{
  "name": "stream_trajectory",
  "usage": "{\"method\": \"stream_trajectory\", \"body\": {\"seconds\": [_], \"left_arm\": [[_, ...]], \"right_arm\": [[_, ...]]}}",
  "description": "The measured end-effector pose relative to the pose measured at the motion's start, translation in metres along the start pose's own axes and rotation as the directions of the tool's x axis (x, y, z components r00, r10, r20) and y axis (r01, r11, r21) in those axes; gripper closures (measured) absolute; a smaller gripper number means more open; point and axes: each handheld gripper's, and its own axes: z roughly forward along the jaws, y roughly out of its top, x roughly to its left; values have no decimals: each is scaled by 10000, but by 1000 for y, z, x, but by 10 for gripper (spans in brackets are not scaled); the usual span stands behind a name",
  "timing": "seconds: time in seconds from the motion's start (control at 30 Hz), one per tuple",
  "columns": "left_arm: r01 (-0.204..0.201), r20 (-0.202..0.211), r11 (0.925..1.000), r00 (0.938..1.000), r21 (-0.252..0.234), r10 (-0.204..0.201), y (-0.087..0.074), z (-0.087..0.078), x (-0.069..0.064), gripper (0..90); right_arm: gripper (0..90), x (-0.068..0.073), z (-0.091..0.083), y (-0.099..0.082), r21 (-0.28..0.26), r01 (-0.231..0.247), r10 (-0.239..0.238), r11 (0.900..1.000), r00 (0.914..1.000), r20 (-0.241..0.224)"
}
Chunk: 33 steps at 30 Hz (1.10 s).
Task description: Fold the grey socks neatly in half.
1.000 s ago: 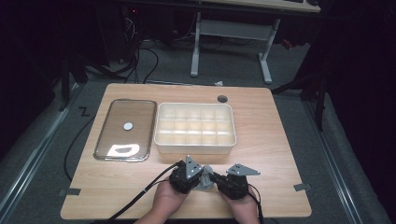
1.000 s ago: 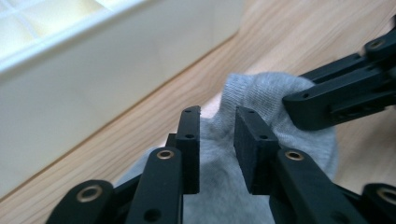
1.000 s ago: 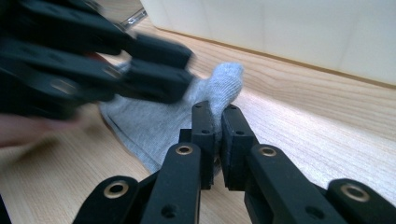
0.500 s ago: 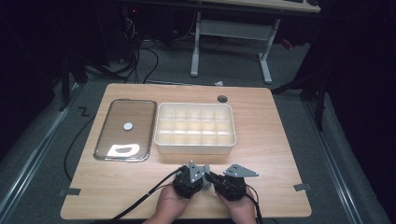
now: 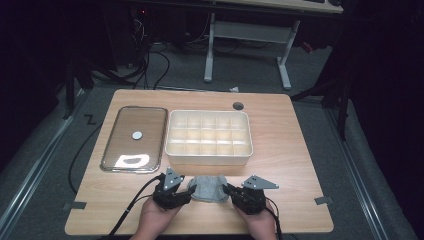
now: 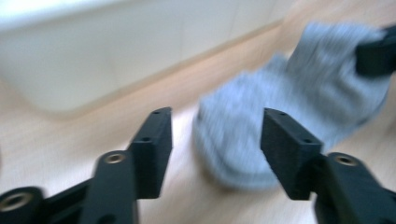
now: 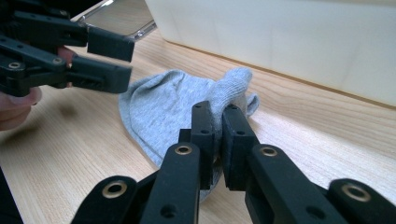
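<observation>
dim workshop, wooden table: we see no readable writing anywhere. bare wood lies free near the front edge, w/ the compartment box just behind. our right gripper is clenched on the grey sock; the left gripper has just been opening, jaws wide, sock's end between them, unpressed.

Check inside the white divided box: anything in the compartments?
In the high view the white divided box shows bare compartments, no items visible. The near row's floor is partly hidden by the front wall. The grey sock lies outside on the table.
</observation>
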Motion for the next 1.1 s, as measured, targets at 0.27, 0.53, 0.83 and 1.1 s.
{"method": "stream_trajectory", "body": {"seconds": [0.27, 0.53, 0.83, 1.1], "left_arm": [[634, 640, 9979, 9959, 151, -643, -9, 15, 6, 692], [631, 811, 9974, 9949, -352, -601, -12, 11, 5, 816], [138, 833, 9975, 9965, -689, -80, -15, 8, -1, 844], [113, 959, 9978, 9954, -649, -50, -15, 8, -2, 846]], "right_arm": [[851, 13, 6, 2, 530, 600, -625, 9968, 9969, 472], [851, 26, 6, 16, 1167, 1219, -1361, 9857, 9831, 1227], [849, 49, 21, 35, 2125, 2120, -2503, 9539, 9525, 1736], [846, 66, 51, 42, 2556, 2431, -2874, 9357, 9455, 1530]]}}
